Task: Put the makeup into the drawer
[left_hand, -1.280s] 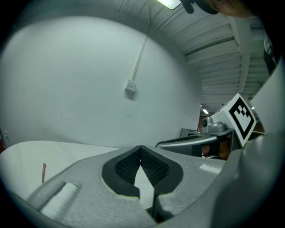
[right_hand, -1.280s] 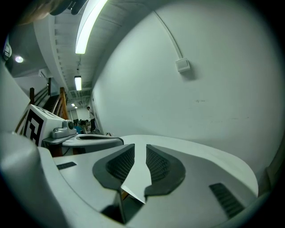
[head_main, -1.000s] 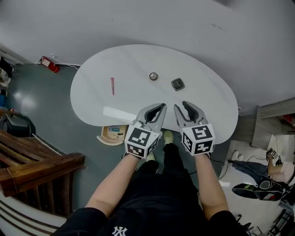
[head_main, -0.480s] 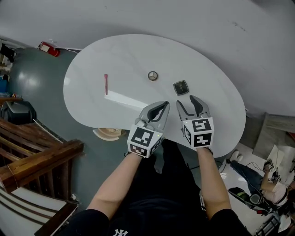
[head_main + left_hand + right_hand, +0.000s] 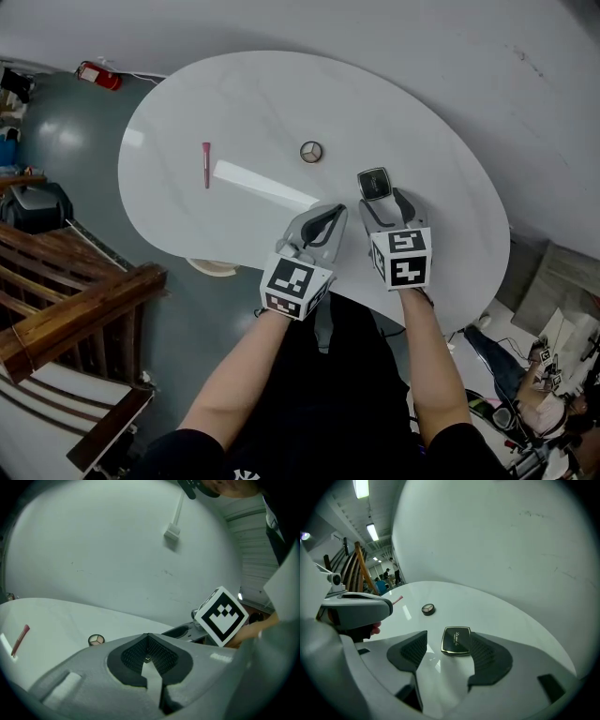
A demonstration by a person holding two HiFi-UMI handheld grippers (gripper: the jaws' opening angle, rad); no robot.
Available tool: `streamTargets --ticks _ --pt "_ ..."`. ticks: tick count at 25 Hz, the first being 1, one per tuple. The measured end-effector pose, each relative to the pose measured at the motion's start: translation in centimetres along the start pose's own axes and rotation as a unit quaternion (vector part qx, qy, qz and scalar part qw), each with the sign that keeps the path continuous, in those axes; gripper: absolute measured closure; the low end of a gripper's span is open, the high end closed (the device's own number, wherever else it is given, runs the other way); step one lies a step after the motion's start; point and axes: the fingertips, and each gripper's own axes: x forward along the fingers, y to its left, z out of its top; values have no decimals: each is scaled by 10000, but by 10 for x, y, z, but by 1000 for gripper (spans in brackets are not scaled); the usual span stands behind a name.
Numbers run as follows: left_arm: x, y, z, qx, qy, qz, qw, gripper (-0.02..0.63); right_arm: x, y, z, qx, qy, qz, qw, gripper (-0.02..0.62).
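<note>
Currently the white oval table [image 5: 281, 94] carries three makeup items, well apart: a closed black compact [image 5: 373, 183] toward the right, a small round eyeshadow pot [image 5: 311, 151] showing three shades at centre, and a thin pink stick [image 5: 206, 164] at the left. The right gripper [image 5: 380, 200] points down at the table with its jaws apart, having just been opening; the compact lies flat between their tips, unclamped. The left gripper [image 5: 327, 217] hovers just beside it, jaws together and empty. Compared with one second ago, both grippers have advanced from the near edge over the table, the right one reaching the compact.
</note>
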Motion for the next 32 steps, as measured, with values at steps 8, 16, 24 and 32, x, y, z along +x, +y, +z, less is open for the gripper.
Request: streamTargets --ticks 8,16,24,32 --pt "20 11 -11 -146 106 84 9998 597 35 -8 -15 -127 468 7 9988 273" --pt "26 21 -20 -263 208 190 9993 597 56 -15 -24 -140 731 -58 9972 259" --pt "28 28 -22 -298 233 258 9990 597 66 -15 -27 -294 959 -108 9949 261" --pt "25 30 -23 -315 241 298 9988 597 65 -14 -26 -381 1070 -181 9934 262"
